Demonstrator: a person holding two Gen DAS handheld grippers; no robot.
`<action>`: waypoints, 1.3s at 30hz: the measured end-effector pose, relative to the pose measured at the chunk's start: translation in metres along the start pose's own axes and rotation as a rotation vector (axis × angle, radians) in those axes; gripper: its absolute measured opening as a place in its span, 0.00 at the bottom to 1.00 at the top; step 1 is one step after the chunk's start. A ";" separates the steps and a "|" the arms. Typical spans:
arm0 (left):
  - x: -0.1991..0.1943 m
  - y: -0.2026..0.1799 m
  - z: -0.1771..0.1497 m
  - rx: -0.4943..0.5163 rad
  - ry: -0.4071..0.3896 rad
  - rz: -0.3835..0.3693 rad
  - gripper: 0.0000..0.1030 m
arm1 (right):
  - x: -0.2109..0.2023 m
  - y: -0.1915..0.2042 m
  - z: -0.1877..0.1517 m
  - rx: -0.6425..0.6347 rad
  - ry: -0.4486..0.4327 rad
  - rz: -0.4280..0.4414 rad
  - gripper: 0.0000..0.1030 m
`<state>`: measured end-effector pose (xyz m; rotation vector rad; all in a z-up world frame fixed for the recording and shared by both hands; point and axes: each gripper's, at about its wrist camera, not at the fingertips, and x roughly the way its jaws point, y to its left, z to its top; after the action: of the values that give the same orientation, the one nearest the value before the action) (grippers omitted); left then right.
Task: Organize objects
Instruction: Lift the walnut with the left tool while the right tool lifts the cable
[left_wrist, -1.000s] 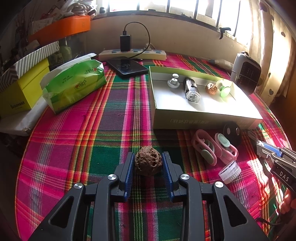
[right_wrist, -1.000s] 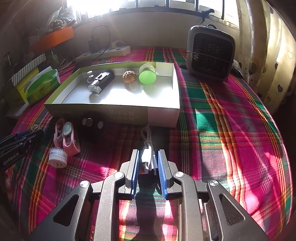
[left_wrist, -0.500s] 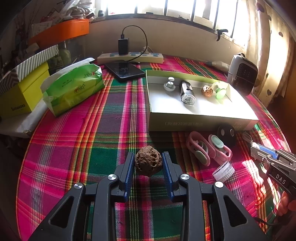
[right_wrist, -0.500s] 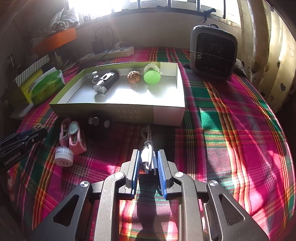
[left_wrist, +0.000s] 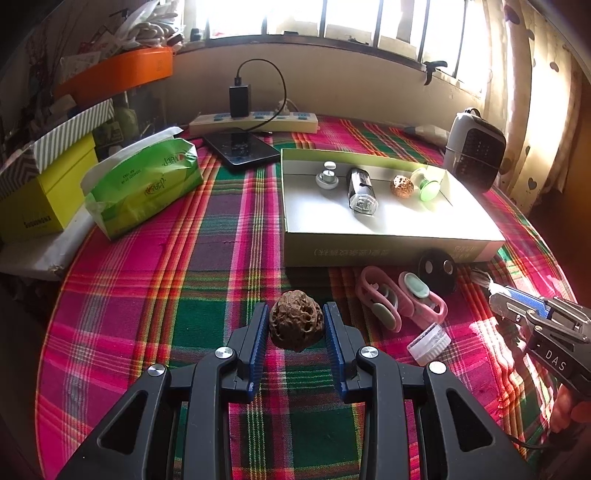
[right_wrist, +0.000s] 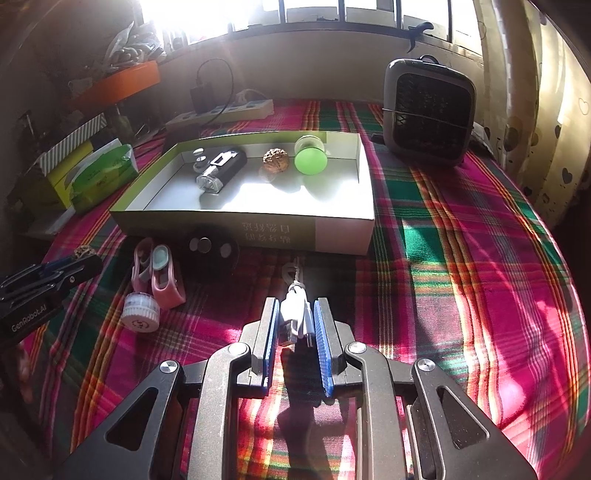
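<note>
Gripping a wrinkled walnut (left_wrist: 296, 324), the left tongs (left_wrist: 296, 338) read "GenRobot.AI". Right tongs (right_wrist: 294, 325), marked "DAS", clamp a white cable bundle (right_wrist: 295, 314), long axis toward 12 o'clock, facing the box (right_wrist: 332, 236).

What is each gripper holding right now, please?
Left gripper: closed on a walnut.
Right gripper: closed on a white cable.

Pink-green plaid tablecloth (left_wrist: 207, 280), brown walnut (left_wrist: 296, 324), orange tray (left_wrist: 122, 74), white cable (right_wrist: 295, 314)
</note>
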<state>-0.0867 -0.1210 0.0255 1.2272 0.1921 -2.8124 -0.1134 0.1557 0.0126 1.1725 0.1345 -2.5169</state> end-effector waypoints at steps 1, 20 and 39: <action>0.000 0.000 0.000 0.001 -0.002 0.000 0.27 | -0.001 0.000 0.000 0.000 -0.002 0.001 0.20; -0.008 0.007 0.003 0.025 -0.016 -0.013 0.27 | -0.009 -0.005 -0.004 0.016 -0.013 0.026 0.20; -0.012 0.003 -0.001 0.033 -0.009 -0.015 0.27 | 0.014 0.009 0.005 -0.061 0.048 0.001 0.21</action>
<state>-0.0779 -0.1236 0.0337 1.2244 0.1554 -2.8441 -0.1226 0.1421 0.0058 1.2091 0.2216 -2.4660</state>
